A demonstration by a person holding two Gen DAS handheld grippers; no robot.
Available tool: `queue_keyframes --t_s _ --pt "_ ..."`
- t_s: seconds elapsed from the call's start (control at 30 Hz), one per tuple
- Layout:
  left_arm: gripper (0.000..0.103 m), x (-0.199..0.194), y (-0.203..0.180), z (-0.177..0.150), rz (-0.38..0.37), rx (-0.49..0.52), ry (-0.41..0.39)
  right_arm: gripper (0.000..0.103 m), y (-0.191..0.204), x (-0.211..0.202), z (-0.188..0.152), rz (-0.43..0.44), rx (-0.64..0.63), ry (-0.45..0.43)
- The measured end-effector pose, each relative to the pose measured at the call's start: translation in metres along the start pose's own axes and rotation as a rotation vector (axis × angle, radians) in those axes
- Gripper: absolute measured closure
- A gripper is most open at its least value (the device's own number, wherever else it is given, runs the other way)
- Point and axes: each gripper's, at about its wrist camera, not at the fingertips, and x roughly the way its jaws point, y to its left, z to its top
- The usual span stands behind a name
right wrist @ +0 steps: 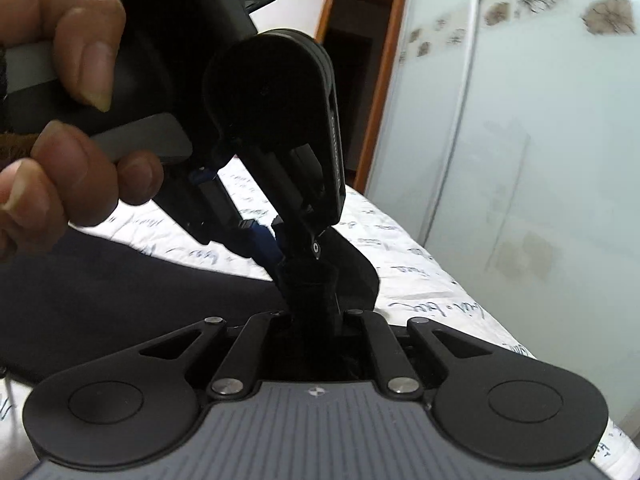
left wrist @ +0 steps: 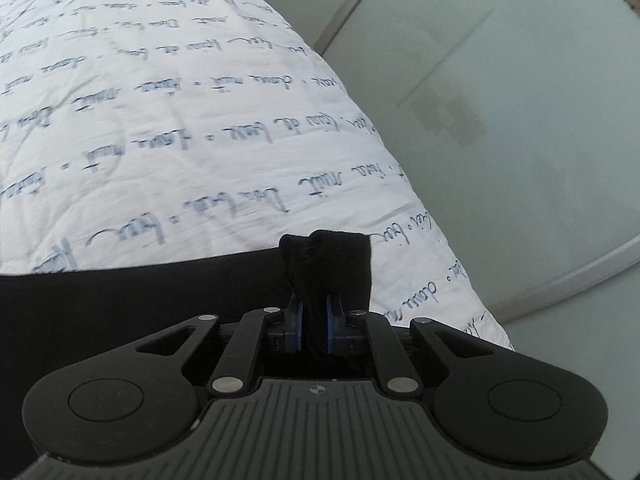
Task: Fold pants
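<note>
On the left side of the left wrist view, the black pants lie flat on a white bed cover that has blue handwriting all over it. The pants fill the low left part of that view. In the middle, the left gripper has its two blue pads pressed close together, and a bunch of the black cloth is pinched tight between them. A small flap of the pants sticks up past the fingers. To the right of the bed is a pale frosted glass door with a grey frame. In the right wrist view, a hand is at the far left, wrapped around the grey handle of the left gripper, which points down toward the middle of the view. Below the hand, the pants spread dark over the bed cover. In the middle, the right gripper is clamped on a thick roll of the same black cloth, just under the tip of the left gripper, so the two grippers are very close together at one spot on the pants. Farther right is a brown wooden door frame, and then the pale glass door with brown flower shapes near the top.
</note>
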Motion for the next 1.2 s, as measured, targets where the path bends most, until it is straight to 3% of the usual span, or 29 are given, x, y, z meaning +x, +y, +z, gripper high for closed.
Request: queue_keyframes --t_s 0.27,0.67,1.03,1.2 --pt "0.091 -0.037 0.071 -0.025 -0.009 -0.113 -0.02 0.098 0.051 -0.009 0.014 0.105 -0.142 0.026" --pt "0.091 -0.118 0.217 -0.072 -0.016 -0.41 -0.115 0.098 0.174 -0.023 0.04 0.33 -0.358 0.023" --pt "0.093 -0.168 0.275 -0.102 0.002 -0.52 -0.195 0.097 0.239 -0.049 0.046 0.452 -0.469 -0.033" --pt "0.092 -0.176 0.29 -0.11 -0.006 -0.534 -0.206 0.095 0.245 -0.057 0.042 0.476 -0.469 -0.034"
